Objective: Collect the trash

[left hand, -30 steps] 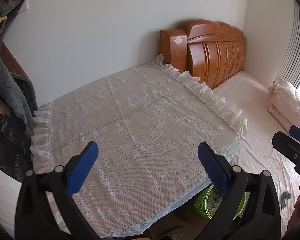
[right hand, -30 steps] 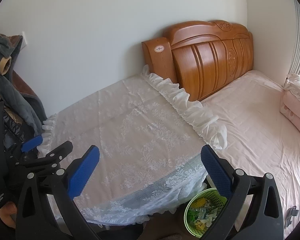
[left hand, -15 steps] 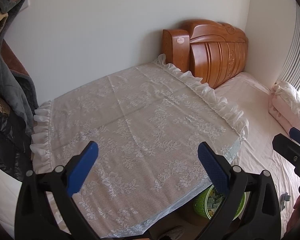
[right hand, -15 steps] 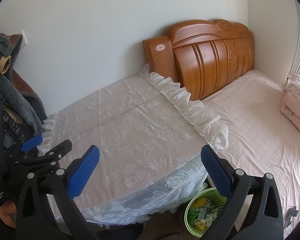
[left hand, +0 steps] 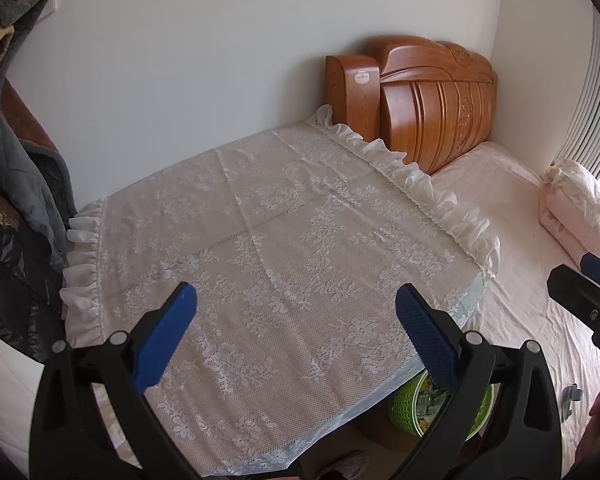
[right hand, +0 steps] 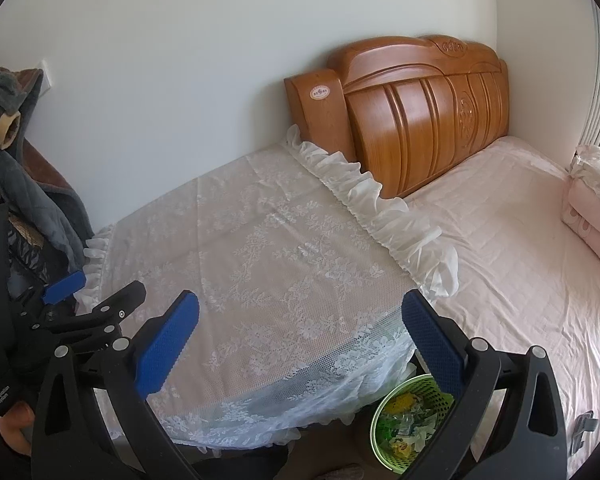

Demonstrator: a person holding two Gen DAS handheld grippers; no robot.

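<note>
A green mesh basket (right hand: 410,426) holding bits of trash stands on the floor between the lace-covered table (right hand: 260,280) and the bed; in the left wrist view the basket (left hand: 408,408) shows partly behind a finger. My left gripper (left hand: 296,320) is open and empty above the table's near edge. My right gripper (right hand: 300,326) is open and empty above the table's corner and the basket. No loose trash shows on the table.
A pink bed (right hand: 520,248) with a wooden headboard (right hand: 416,108) lies to the right, with a folded pink quilt (left hand: 580,208) on it. Dark coats (left hand: 8,200) hang at the left. A small grey clip (right hand: 582,426) lies on the bed's near edge.
Both views have shifted only slightly; the left view has tilted a little. Both grippers stay open and empty.
</note>
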